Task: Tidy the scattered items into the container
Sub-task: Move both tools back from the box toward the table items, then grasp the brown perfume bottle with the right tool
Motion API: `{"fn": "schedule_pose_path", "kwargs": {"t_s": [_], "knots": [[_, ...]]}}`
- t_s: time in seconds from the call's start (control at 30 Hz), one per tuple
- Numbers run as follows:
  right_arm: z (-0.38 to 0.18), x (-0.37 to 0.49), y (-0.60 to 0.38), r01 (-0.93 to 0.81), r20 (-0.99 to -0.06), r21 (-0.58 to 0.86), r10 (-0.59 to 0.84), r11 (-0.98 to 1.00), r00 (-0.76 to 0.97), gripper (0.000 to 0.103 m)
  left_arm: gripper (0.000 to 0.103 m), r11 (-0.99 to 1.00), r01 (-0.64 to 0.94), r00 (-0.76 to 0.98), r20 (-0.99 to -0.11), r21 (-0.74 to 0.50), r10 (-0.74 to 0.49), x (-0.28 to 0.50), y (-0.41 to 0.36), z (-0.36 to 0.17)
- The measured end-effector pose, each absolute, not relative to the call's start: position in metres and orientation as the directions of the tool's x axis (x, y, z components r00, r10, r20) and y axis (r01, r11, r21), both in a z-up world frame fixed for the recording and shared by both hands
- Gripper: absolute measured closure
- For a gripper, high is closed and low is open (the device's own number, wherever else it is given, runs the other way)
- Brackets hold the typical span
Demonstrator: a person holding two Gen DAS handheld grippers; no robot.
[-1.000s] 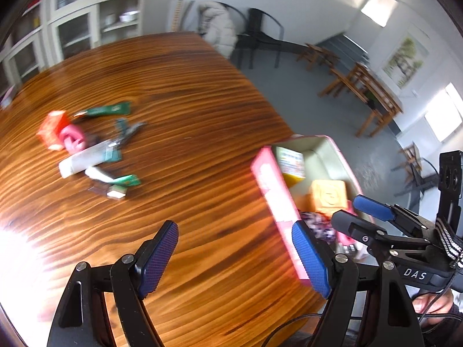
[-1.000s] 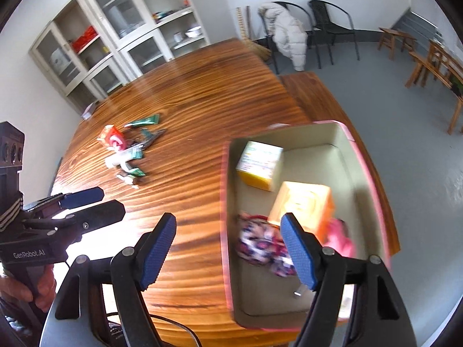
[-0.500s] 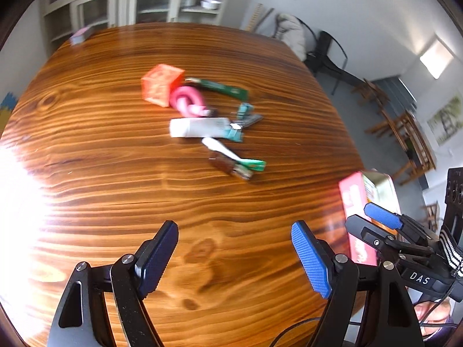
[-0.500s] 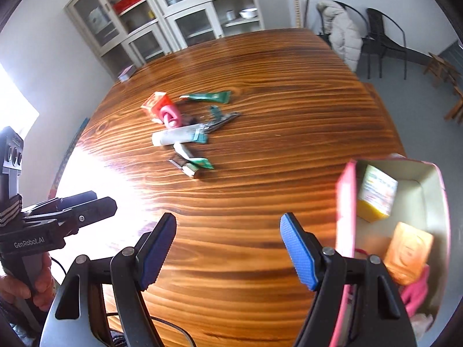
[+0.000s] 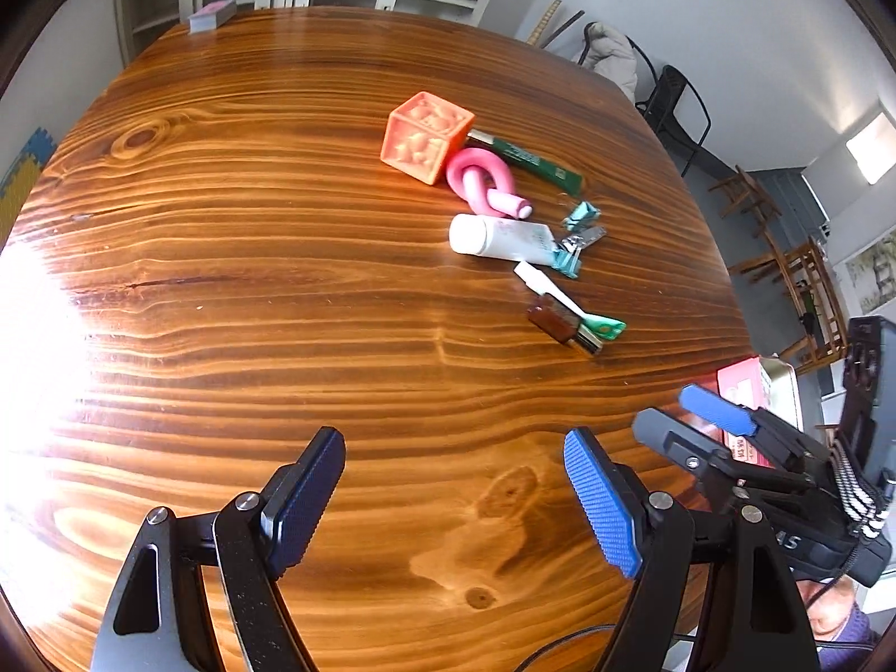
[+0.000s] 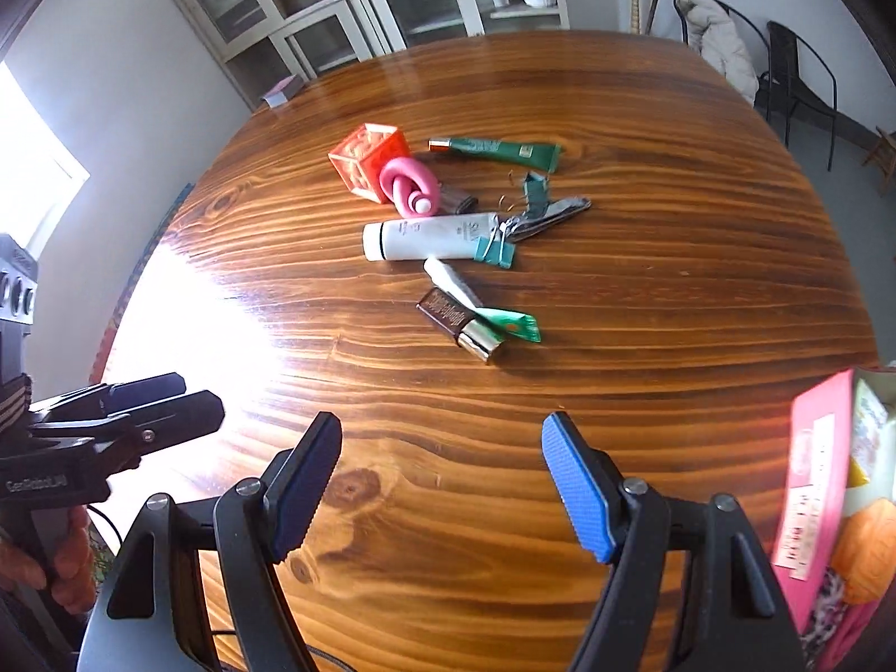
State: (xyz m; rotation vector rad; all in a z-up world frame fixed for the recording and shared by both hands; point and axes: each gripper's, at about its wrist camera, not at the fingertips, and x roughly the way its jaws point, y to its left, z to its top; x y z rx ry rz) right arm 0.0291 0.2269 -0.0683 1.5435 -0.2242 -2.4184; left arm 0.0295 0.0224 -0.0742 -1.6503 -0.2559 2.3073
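Scattered items lie in a cluster on the wooden table (image 5: 280,280): an orange cube (image 5: 425,137) (image 6: 369,159), a pink knotted toy (image 5: 481,179) (image 6: 409,182), a green tube (image 5: 526,159) (image 6: 495,148), a white tube (image 5: 504,238) (image 6: 431,238), a brown-and-gold stick (image 5: 563,327) (image 6: 462,325) and a small white-and-green tube (image 6: 481,302). The pink-walled container (image 6: 812,481) sits at the right table edge, holding several items. My left gripper (image 5: 453,495) is open and empty, short of the cluster. My right gripper (image 6: 439,484) is open and empty, left of the container.
Nail clippers (image 6: 551,213) and teal wrappers (image 6: 535,187) lie among the cluster. A small box (image 5: 213,14) sits at the table's far edge. Cabinets (image 6: 392,5) stand behind; chairs (image 6: 795,73) stand to the right. Sun glare (image 5: 33,347) covers the table's left side.
Both grippers swung left, away from the container toward the item cluster. The container slid to the right edge of both views. Both stayed open.
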Motion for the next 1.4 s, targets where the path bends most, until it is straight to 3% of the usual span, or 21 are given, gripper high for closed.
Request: {"fn": "schedule_pose_path", "kwargs": {"t_s": [0.37, 0.83, 1.2, 1.27, 1.4], "knots": [[-0.104, -0.009, 0.226, -0.076, -0.892, 0.335, -0.291, -0.939, -0.345, 0.025, 0.021, -0.932, -0.139, -0.266, -0.894, -0.334, 0.36, -0.004, 0.002, -0.09], [-0.12, -0.041, 0.198, -0.269, -0.926, 0.245, -0.144, -0.931, -0.348, 0.025, 0.021, -0.933, -0.115, -0.255, -0.897, -0.342, 0.361, -0.039, -0.031, -0.105], [-0.124, -0.059, 0.18, -0.259, -0.92, 0.128, -0.017, -0.957, -0.392, 0.025, 0.021, -0.93, -0.114, -0.25, -0.896, -0.349, 0.367, -0.058, -0.036, -0.111], [-0.124, -0.06, 0.178, -0.244, -0.919, 0.1, 0.005, -0.965, -0.395, 0.029, 0.021, -0.929, -0.118, -0.25, -0.895, -0.35, 0.369, -0.061, -0.033, -0.111], [-0.125, -0.057, 0.178, -0.188, -0.917, 0.097, -0.015, -0.977, -0.398, 0.03, 0.021, -0.928, -0.126, -0.251, -0.894, -0.351, 0.372, -0.066, -0.028, -0.11]]}}
